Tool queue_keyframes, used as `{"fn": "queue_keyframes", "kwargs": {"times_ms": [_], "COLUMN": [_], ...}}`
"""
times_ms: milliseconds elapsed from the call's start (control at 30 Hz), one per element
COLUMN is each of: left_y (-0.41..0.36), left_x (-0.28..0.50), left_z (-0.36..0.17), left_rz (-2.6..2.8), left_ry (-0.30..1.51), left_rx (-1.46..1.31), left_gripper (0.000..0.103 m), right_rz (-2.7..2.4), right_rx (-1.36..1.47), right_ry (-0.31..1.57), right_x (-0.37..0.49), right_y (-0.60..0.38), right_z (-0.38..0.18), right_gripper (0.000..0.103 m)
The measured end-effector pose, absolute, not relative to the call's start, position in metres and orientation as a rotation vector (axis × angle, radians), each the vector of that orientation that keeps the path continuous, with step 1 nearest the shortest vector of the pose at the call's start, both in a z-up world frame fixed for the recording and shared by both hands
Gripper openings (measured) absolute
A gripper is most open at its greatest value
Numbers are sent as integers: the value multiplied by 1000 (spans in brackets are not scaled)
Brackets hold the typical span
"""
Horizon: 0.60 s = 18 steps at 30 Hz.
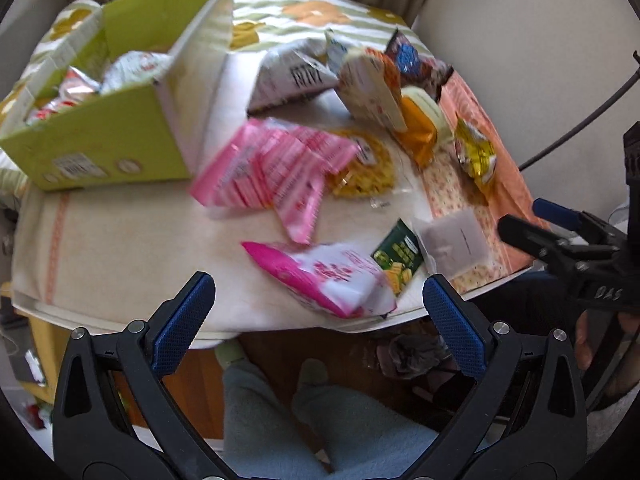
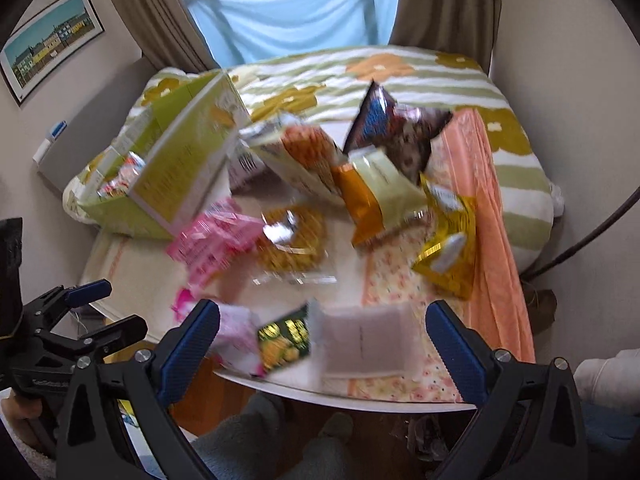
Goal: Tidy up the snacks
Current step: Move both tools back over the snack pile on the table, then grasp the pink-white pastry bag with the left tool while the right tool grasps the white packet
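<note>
Both claws stood apart and empty. The left claw (image 1: 318,312) hung over the tabletop's (image 1: 120,248) near edge, above the pink-and-white packet (image 1: 324,276). The right claw (image 2: 322,336) hung over the same edge further toward the right corner, above the pale flat sachet (image 2: 364,340) and the dark green packet (image 2: 286,338).

The snacks lay loose over the middle and far right of the tabletop: pink packets (image 1: 272,176), a clear bag of yellow pieces (image 1: 366,168), a gold packet (image 1: 476,156) and a leaning heap at the far side. The green box (image 1: 100,136) sat at the far left corner, open, with wrapped snacks already inside.

The step seemed to be a first pick from the near edge. It probably wanted a low, level approach, pinching a packet by its crimped end rather than its puffed belly. The pink-and-white packet overhung the near edge, so a push might have tipped it to the floor.

Open room lay along the near left of the tabletop, a clear lane toward the box. The right side was crowded, and the two claws were close together.
</note>
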<state>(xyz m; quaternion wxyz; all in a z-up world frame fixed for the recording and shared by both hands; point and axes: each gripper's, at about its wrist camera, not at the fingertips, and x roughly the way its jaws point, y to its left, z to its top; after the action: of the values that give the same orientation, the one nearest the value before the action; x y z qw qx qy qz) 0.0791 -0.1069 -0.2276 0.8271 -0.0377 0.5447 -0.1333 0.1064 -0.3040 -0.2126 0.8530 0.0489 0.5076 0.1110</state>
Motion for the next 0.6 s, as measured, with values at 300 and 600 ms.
{"fn": "queue_keyframes", "kwargs": {"times_ms": [300, 600], "left_y": [-130, -128], "left_x": [86, 94], "left_z": [-275, -305], "left_rz": [-251, -253], "left_ry": [1124, 1137], "left_rx": [-42, -115], "left_gripper": [103, 92], "right_rz": [203, 244], "right_rx": [142, 102], "right_ry": [1122, 1137], "right_x": [109, 115], "right_y": [-319, -318], "right_z": [-275, -296], "right_gripper": [103, 103]}}
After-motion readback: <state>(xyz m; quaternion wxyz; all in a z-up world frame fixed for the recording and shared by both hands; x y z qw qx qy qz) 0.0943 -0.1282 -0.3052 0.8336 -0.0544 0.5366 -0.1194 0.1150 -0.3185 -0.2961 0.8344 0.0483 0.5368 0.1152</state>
